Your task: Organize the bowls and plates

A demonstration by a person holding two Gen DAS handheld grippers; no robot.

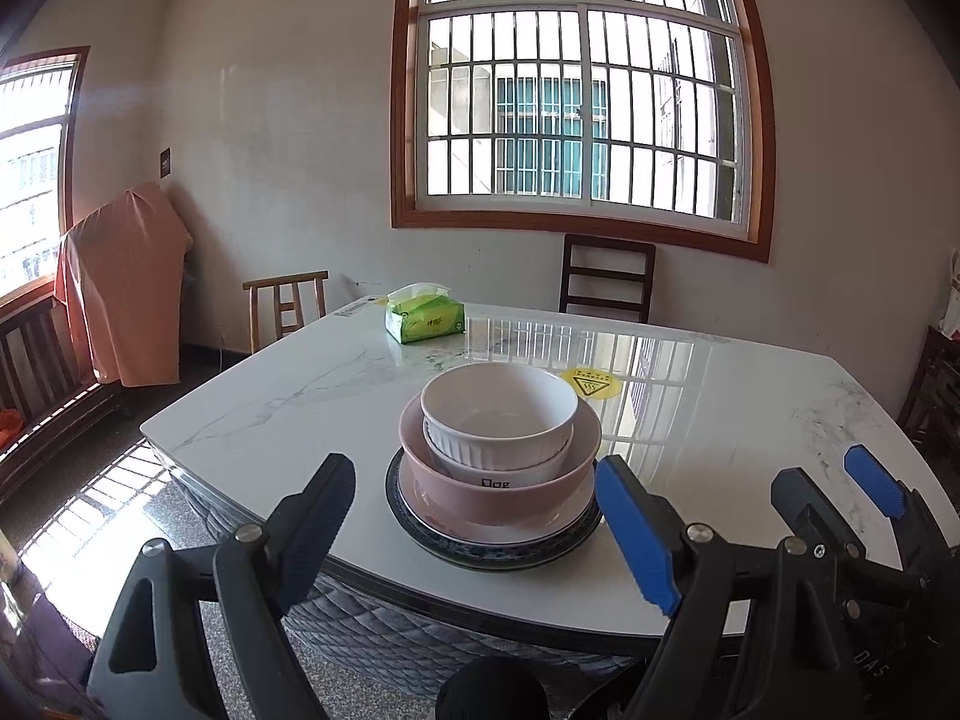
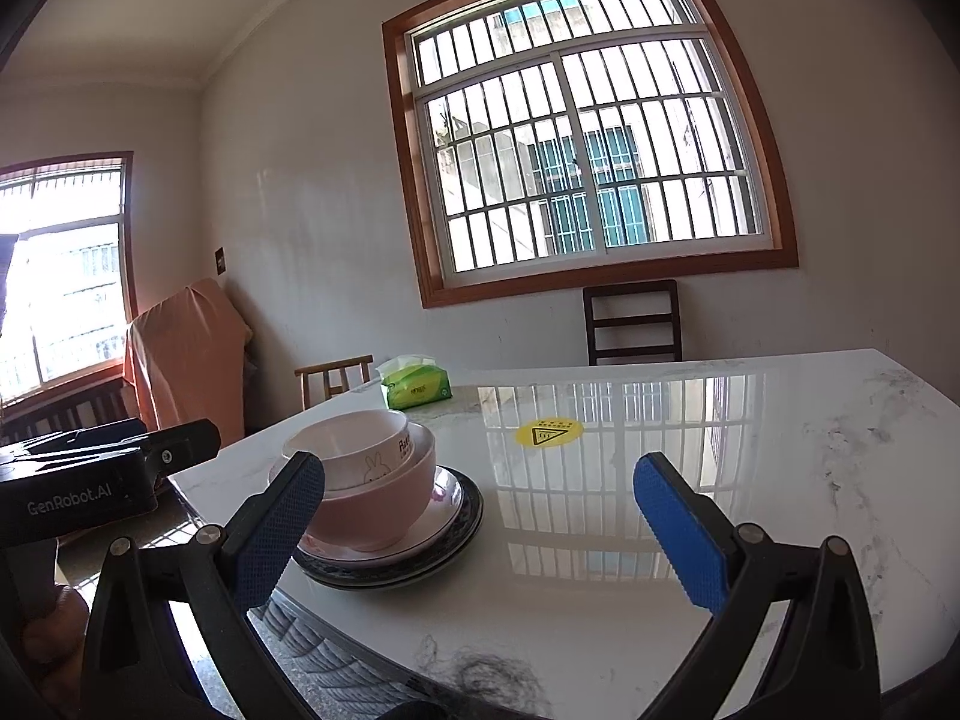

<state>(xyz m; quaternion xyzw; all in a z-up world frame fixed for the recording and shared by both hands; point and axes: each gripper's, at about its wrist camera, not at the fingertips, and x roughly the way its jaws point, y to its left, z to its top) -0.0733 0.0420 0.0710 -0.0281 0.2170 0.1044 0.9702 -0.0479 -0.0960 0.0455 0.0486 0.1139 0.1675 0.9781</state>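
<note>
Bowls and plates are sitting as one nested stack near the front left edge of your marble table (image 1: 720,432). At the bottom a dark-rimmed plate (image 1: 498,558) is lying flat, a white plate (image 1: 540,525) is resting on it, a pink bowl (image 1: 498,498) is standing on that, and two white bowls are nesting inside: a lower white bowl (image 1: 510,474) with printed lettering and a ribbed white bowl (image 1: 498,414) on top. Every piece is sitting upright, mouth facing up; being round, none is showing a long axis, and the stack's axis is running straight up.

You are holding the left gripper (image 1: 474,531) low at the table edge with its fingers spread wide, one on either side of the stack, and touching nothing. Your right gripper (image 2: 480,531) is hovering over the bare tabletop just to the right of the stack, fingers likewise spread wide and gripping nothing.

Further back, a green tissue pack (image 1: 427,319) is lying near the far left edge, and a yellow warning sticker (image 1: 591,385) is lying flat on the table behind the stack
</note>
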